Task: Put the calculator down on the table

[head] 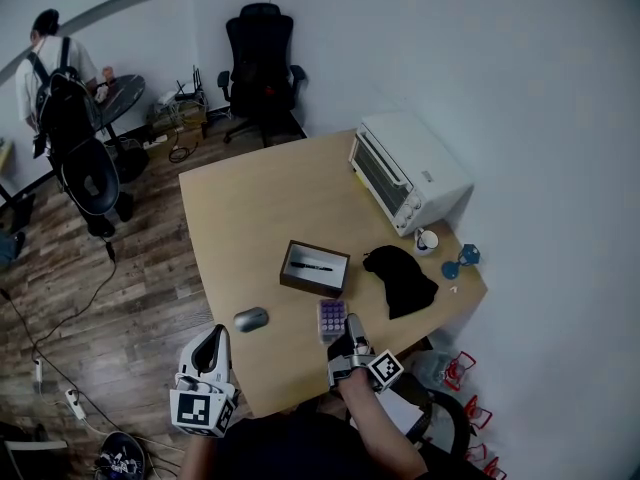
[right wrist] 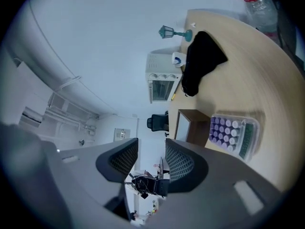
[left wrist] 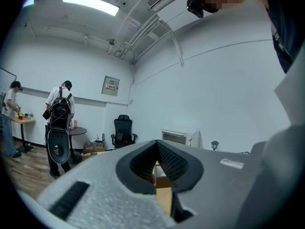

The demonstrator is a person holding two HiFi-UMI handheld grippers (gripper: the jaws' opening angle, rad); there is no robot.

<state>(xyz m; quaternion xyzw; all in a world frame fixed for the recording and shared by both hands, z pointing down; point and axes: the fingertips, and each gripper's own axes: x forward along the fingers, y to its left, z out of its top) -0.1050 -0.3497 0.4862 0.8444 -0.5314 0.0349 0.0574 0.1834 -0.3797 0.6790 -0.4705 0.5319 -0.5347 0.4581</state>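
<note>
The calculator [head: 332, 320], pale with purple keys and a green display, lies flat on the wooden table [head: 260, 218] near its front edge. It also shows in the right gripper view, calculator [right wrist: 233, 133], resting on the tabletop, clear of the jaws. My right gripper [head: 351, 330] hovers just right of it and above the table; in its own view the right gripper [right wrist: 151, 154] stands open with nothing between the pads. My left gripper [head: 213, 346] is held off the table's front left corner. In its own view the left gripper [left wrist: 156, 162] has its pads together, empty.
On the table are a wooden box with a pen [head: 314, 268], a grey mouse [head: 251, 319], a black cloth [head: 402, 278], a white toaster oven [head: 405, 171], a mug [head: 427, 240] and a small blue lamp [head: 462, 260]. An office chair [head: 262, 63] and a person with a backpack [head: 60, 88] are beyond.
</note>
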